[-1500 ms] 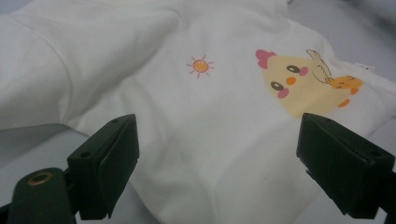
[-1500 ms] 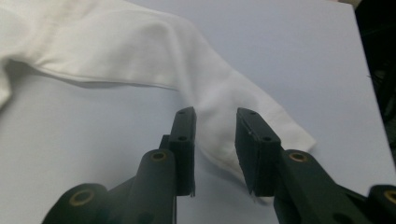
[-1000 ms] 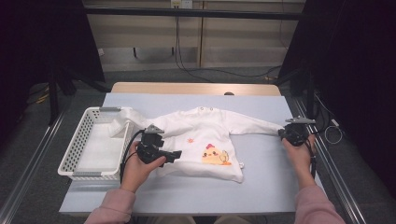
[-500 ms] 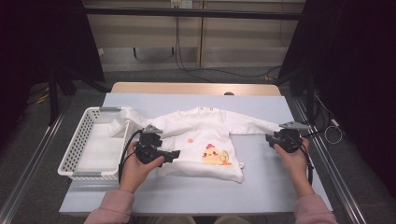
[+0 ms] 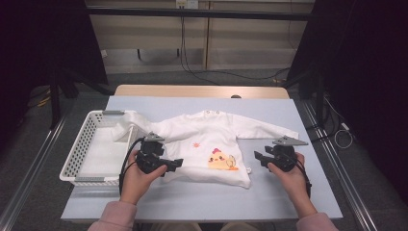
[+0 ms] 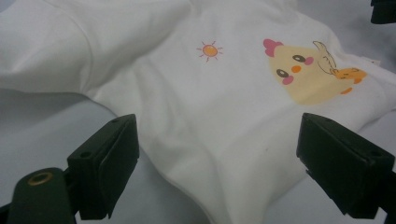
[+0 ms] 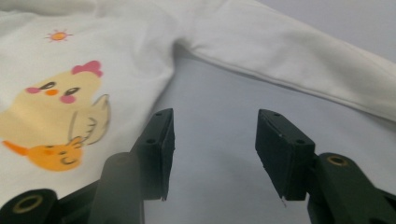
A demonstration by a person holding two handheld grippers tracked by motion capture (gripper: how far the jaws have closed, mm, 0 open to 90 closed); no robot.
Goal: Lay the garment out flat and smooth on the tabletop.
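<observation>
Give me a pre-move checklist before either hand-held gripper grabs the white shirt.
1. Shirt lies flat, print up, on the table: ok.
2. Left hand-held gripper open, shirt hem between its jaws, not pinched: ok.
3. Right hand-held gripper jaws have just been opening, bare table between them: ok.
4. Right sleeve stretched out: ok.
5. Left sleeve flat: not ok, it drapes into the basket.
6. Back of shirt smooth: cannot tell.
</observation>
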